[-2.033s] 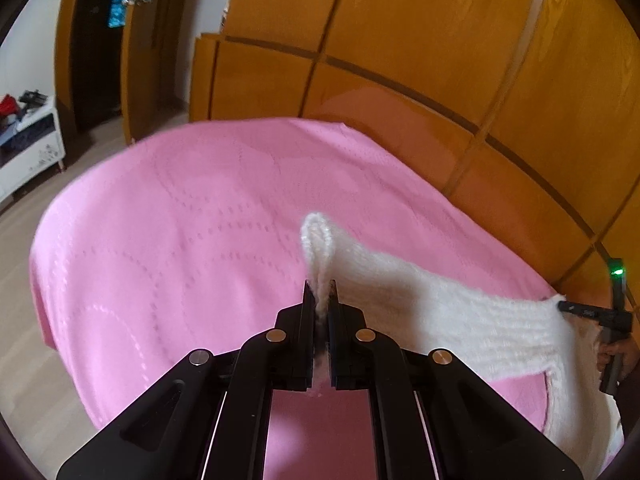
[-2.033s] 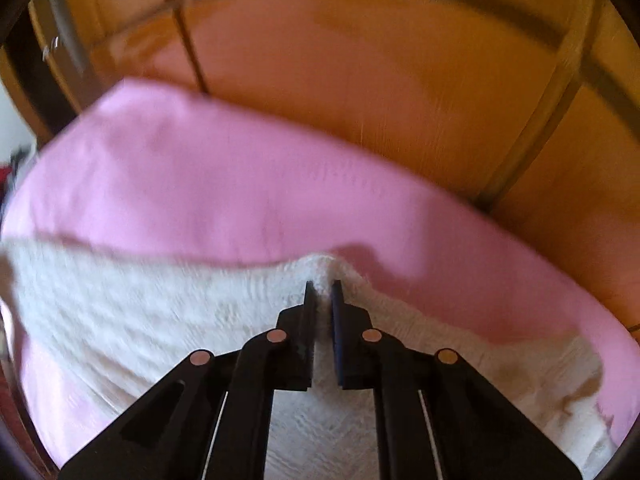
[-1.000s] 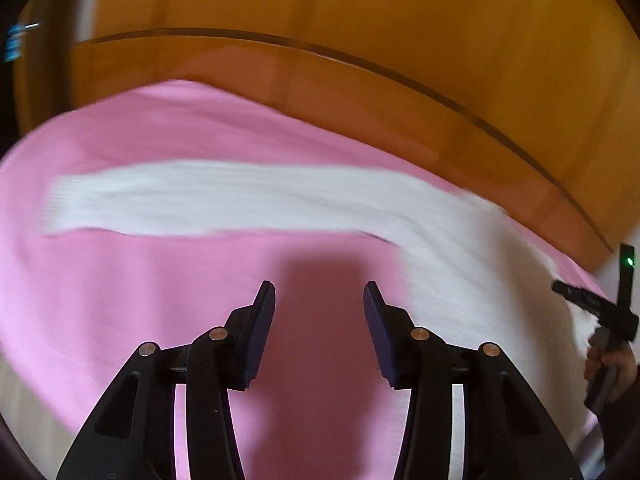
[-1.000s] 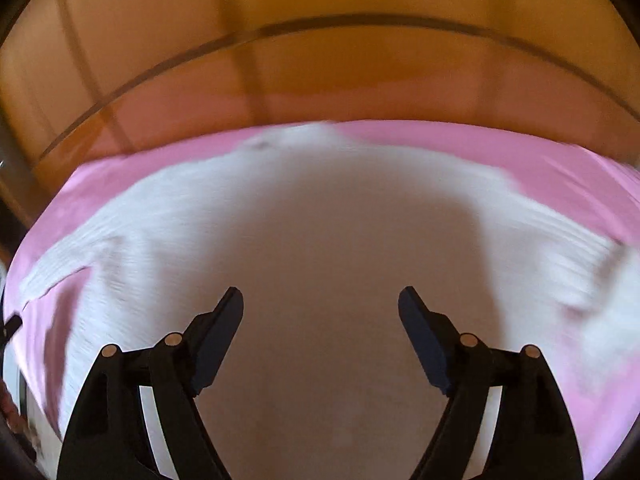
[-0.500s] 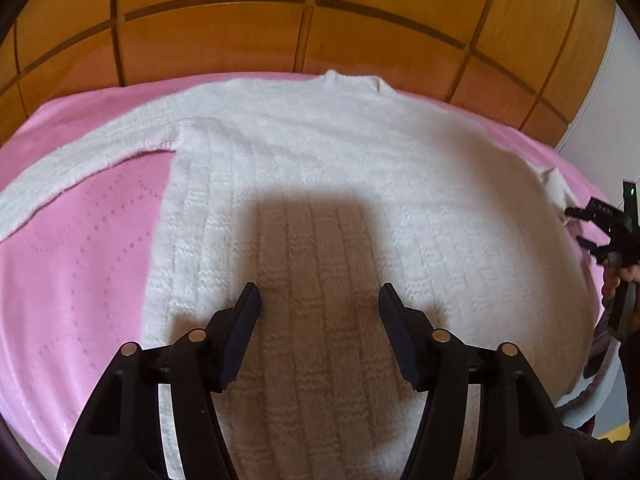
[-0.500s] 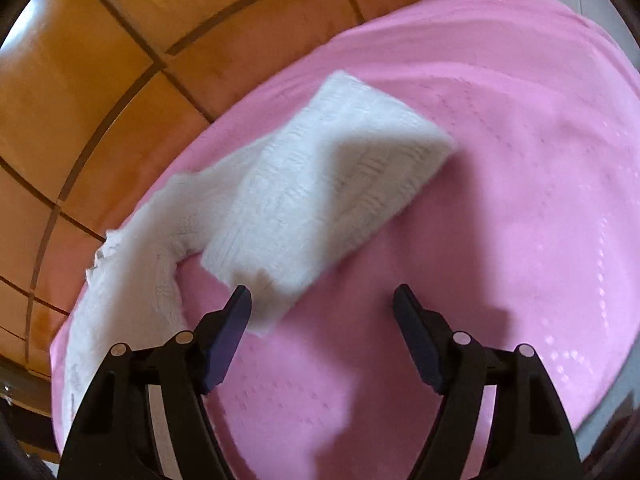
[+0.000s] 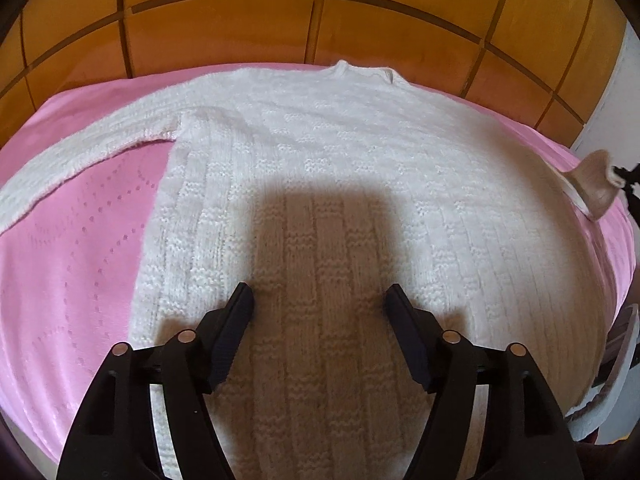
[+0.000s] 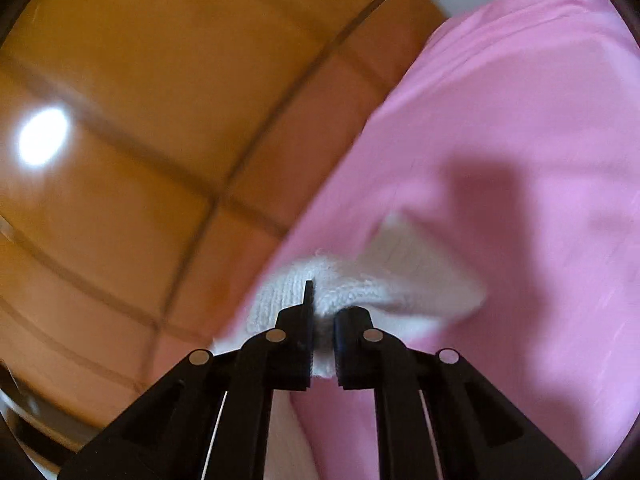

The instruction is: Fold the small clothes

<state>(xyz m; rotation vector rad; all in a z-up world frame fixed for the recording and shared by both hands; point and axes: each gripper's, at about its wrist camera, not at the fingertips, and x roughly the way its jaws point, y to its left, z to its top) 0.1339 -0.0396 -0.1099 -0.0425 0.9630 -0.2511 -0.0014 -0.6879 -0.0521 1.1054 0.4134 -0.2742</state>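
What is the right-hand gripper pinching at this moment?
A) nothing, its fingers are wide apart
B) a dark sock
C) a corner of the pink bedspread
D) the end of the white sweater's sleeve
D: the right gripper has white knit bunched between its closed fingers, the sleeve of the white sweater.

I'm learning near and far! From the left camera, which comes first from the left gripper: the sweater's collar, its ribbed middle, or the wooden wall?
From the left gripper:
1. Ribbed middle, just ahead of the fingers.
2. Collar, at the sweater's far edge.
3. Wooden wall, behind the pink cover.
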